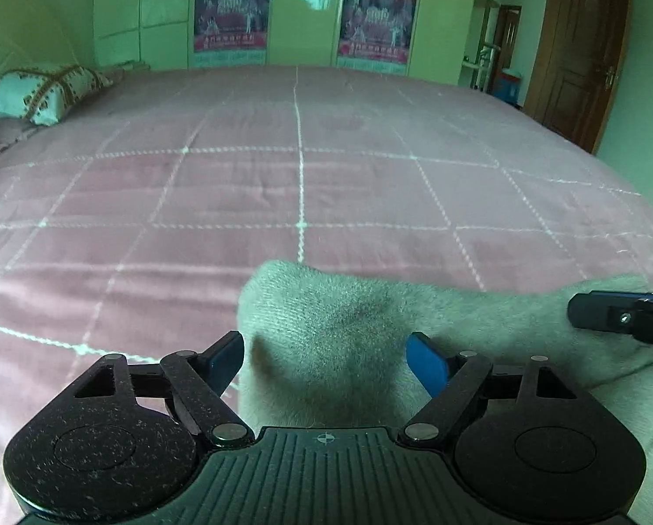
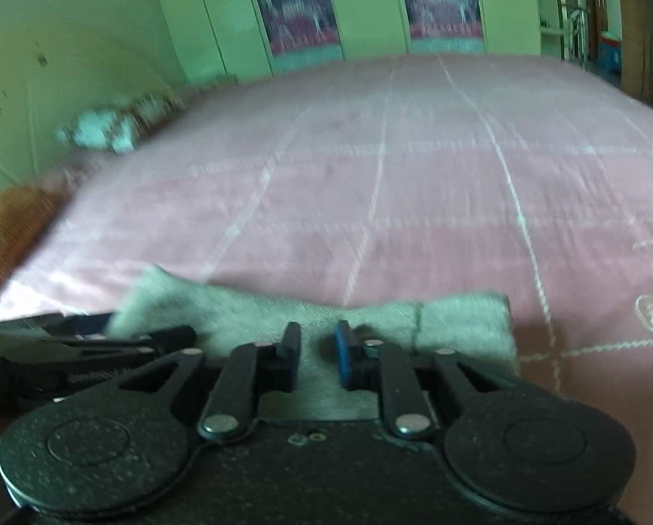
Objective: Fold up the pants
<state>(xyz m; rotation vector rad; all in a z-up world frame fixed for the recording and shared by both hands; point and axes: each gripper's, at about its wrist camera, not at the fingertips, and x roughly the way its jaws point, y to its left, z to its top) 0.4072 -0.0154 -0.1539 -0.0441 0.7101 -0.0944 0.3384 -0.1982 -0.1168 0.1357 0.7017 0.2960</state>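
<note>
While the pale grey pants are lying at the near edge of the pink checked bedspread, their bundled length is running sideways across both wrist views, roughly parallel to that near edge. In the right wrist view the fabric is stretching from a raised corner at the left to a squared, folded end at the right, with a dark seam line crossing it close to that end.

The left gripper is sitting with its jaws spread wide, and a rounded hump of the pants is bulging up between the blue pads without either pad clearly pressing on it. The right gripper is showing its jaws much closer together, with a narrow gap over the cloth; whether they are pinching the fabric cannot be told, as the picture is blurred. Each gripper is appearing at the side of the other's view, so the two are working just beside one another along the garment.

Beyond the pants the bedspread is spreading out flat toward the wardrobe doors. A patterned pillow is lying at the far left corner, well apart from the garment, and a brown door is standing at the far right.
</note>
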